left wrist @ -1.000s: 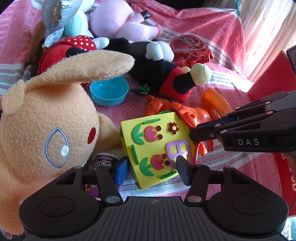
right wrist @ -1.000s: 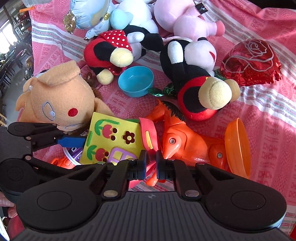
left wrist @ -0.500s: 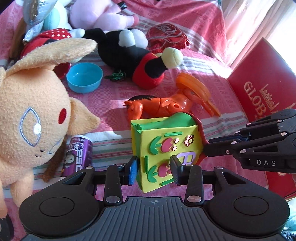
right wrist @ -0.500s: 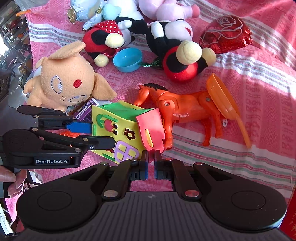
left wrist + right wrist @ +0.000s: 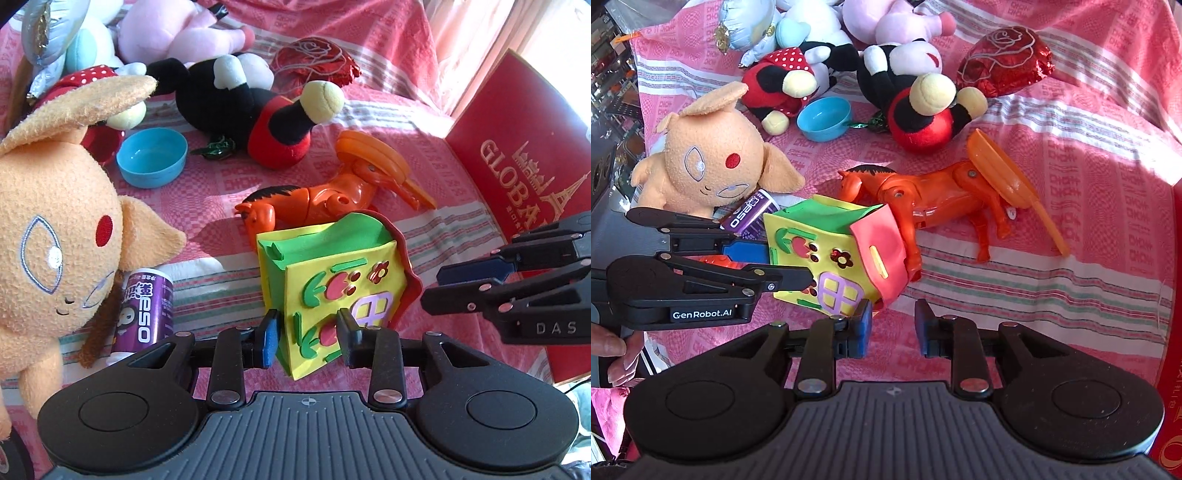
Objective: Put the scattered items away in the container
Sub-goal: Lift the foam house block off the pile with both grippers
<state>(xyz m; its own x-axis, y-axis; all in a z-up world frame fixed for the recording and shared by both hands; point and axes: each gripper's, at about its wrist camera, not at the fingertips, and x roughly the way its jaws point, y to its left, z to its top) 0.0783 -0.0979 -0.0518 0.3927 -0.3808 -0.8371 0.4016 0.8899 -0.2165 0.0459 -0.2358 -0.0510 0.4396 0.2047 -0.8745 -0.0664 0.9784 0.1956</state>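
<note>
Holding the foam house (image 5: 332, 291) in my left tongs (image 5: 308, 334), I am pinching its yellow wall above the pink bedspread (image 5: 1071, 177), clear of the orange horse (image 5: 938, 192). I am judging the soft wall could buckle and slip, since only 1 lower corner is clamped. My right tongs (image 5: 892, 326) are spread and empty, with 1 pad just beside the house's red roof. The left tongs are pointing level toward the red box (image 5: 517, 147) on the right, likely the container.
</note>
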